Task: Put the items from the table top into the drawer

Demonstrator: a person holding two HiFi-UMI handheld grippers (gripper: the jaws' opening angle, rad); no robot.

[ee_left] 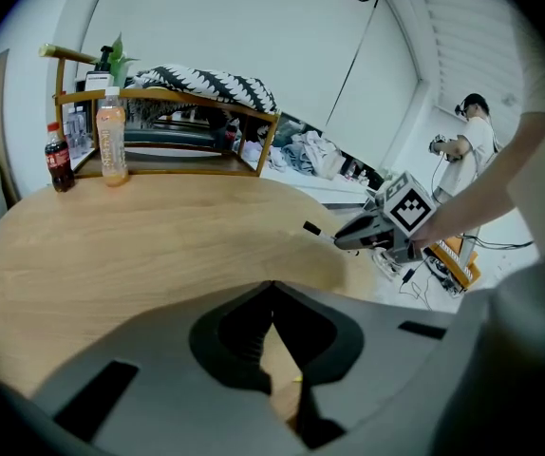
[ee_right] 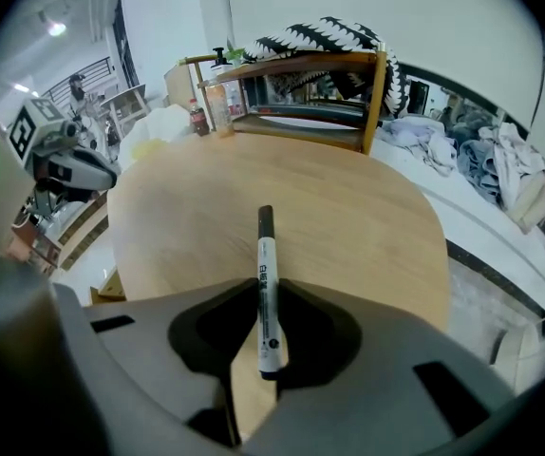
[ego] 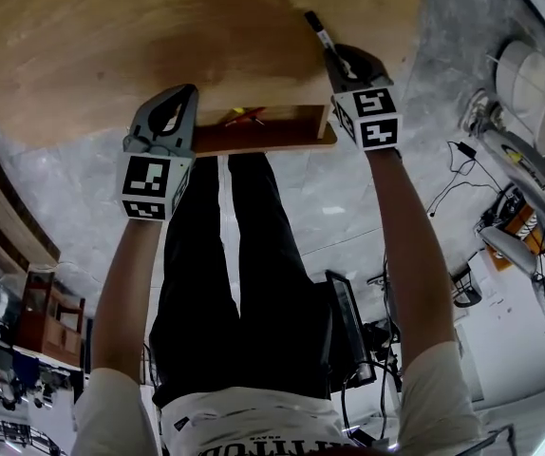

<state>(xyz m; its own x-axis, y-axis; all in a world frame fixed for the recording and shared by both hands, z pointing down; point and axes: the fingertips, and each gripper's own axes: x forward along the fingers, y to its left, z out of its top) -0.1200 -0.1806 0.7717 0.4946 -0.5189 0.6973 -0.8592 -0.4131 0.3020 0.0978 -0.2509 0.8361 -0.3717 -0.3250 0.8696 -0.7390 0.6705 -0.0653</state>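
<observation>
White marker (ee_right: 265, 255), black-capped, clamped lengthwise in right gripper (ee_right: 267, 302), cap pointing out over table (ego: 159, 55). Wooden drawer (ego: 301, 117) open beneath table edge.

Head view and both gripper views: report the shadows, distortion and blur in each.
Head view: a broad dark shadow covers the table near its front edge; the floor lines curve. Left gripper view: black corners, the left gripper close and soft. Right gripper view: the marker is sharp, the shelf bowed.
</observation>
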